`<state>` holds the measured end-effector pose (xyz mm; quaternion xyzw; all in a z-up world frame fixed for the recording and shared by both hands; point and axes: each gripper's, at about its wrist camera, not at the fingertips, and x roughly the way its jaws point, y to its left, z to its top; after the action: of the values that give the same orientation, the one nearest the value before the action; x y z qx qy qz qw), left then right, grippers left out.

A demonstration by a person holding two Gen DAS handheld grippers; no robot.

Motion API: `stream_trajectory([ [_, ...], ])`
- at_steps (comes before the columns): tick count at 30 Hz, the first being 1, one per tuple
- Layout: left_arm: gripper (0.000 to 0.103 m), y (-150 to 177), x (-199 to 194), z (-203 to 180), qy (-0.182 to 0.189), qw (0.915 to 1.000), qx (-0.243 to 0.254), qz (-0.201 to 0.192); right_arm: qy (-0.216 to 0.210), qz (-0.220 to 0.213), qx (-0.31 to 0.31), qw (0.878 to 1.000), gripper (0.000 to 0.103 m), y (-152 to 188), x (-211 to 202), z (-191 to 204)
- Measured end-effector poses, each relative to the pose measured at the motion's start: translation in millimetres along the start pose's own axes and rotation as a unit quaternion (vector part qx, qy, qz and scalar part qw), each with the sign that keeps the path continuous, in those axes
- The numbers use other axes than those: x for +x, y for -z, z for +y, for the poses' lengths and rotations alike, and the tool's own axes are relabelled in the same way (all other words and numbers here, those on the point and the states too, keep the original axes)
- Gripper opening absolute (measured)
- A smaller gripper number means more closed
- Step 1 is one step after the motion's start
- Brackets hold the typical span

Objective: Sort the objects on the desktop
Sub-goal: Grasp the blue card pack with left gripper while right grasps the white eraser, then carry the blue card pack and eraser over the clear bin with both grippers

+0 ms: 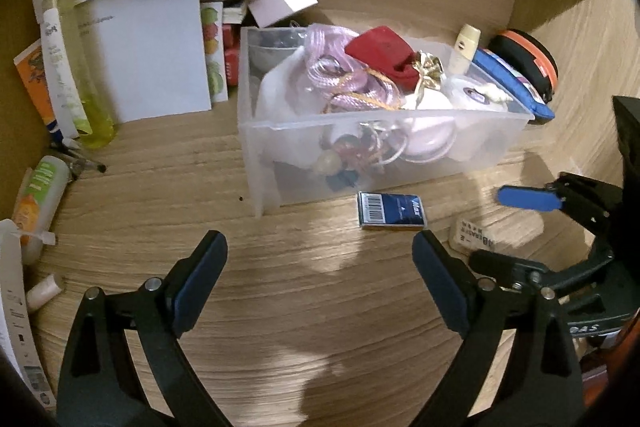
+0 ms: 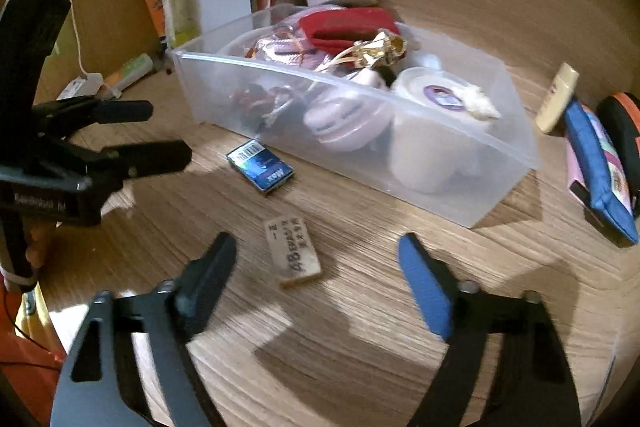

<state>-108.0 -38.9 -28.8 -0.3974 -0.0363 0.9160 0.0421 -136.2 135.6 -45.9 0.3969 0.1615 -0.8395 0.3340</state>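
A clear plastic bin [image 1: 384, 151] [image 2: 460, 163] full of small items stands on the wooden desk. A blue staple box [image 1: 391, 211] [image 2: 261, 167] lies just in front of it. A beige eraser [image 2: 294, 251] [image 1: 474, 239] lies nearer, on the desk. My left gripper [image 1: 320, 247] is open and empty, short of the staple box; it also shows in the right wrist view [image 2: 160, 131]. My right gripper [image 2: 318, 247] is open and empty, with the eraser just ahead between its fingers; it also shows in the left wrist view [image 1: 500, 227].
Papers [image 1: 148, 39], a green bottle [image 1: 86, 83] and tubes [image 1: 38, 203] stand at the left. A white box [image 1: 284, 3] and booklets lie behind the bin. A blue pouch [image 2: 596, 167], an orange-black case [image 2: 624, 127] and a cream tube [image 2: 558, 97] sit right of the bin.
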Motion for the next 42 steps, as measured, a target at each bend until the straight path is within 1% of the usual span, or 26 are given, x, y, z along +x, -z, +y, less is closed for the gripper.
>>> stream_trajectory([
  [1,0.094,0,1,-1,0.003,1.0,0.001,0.002,-0.007,0.007,-0.001,1.0,0.061,0,3,0],
  [2,0.094,-1,2,-3,0.005,1.0,0.003,0.003,-0.009,0.012,-0.002,1.0,0.051,-1,6,1],
  [3,0.094,-2,3,-4,0.008,0.9999,0.005,0.004,-0.014,0.02,-0.004,1.0,0.043,-2,10,2],
  [5,0.094,-3,6,-8,0.013,0.9998,0.01,0.007,-0.01,0.019,-0.012,1.0,0.038,-1,10,5],
  [8,0.094,-5,13,-15,0.019,0.9996,0.015,0.015,-0.021,0.018,-0.022,0.999,0.023,-1,9,8],
  [11,0.095,-7,20,-23,0.023,0.9992,0.022,0.024,-0.027,0.017,-0.016,0.999,0.022,0,7,4],
  [15,0.094,-9,30,-37,0.02,0.9983,0.041,0.036,-0.036,0.007,0.021,0.999,0.022,3,0,-19],
  [18,0.094,-9,36,-46,0.009,0.9973,0.059,0.043,-0.043,-0.002,0.049,0.998,0.022,6,-4,-35],
  [22,0.094,-12,42,-51,-0.006,0.9971,0.061,0.047,-0.04,-0.012,0.06,0.997,0.022,6,-5,-39],
  [23,0.092,-13,43,-51,-0.011,0.9971,0.058,0.047,-0.043,-0.014,0.06,0.997,0.022,6,-5,-39],
  [24,0.083,-14,45,-51,-0.014,0.9972,0.055,0.047,-0.045,-0.017,0.061,0.997,0.022,5,-6,-39],
  [26,0.072,-14,48,-50,-0.016,0.997,0.054,0.053,-0.052,-0.022,0.062,0.997,0.022,5,-9,-39],
  [27,0.066,-14,48,-51,-0.016,0.997,0.056,0.05,-0.053,-0.023,0.062,0.996,0.022,5,-10,-39],
  [28,0.065,-14,47,-51,-0.014,0.997,0.058,0.051,-0.054,-0.025,0.063,0.996,0.022,5,-10,-40],
  [30,0.053,-14,46,-53,-0.009,0.9969,0.062,0.047,-0.057,-0.028,0.064,0.996,0.022,5,-12,-39],
  [32,0.048,-13,45,-54,-0.005,0.9968,0.065,0.046,-0.057,-0.03,0.065,0.996,0.022,7,-13,-40],
  [38,0.047,-13,43,-55,0.015,0.9969,0.063,0.044,-0.055,-0.035,0.07,0.995,0.022,6,-13,-40],
  [42,0.047,-10,35,-55,0.031,0.9969,0.063,0.035,-0.054,-0.042,0.082,0.994,0.022,6,-14,-43],
])
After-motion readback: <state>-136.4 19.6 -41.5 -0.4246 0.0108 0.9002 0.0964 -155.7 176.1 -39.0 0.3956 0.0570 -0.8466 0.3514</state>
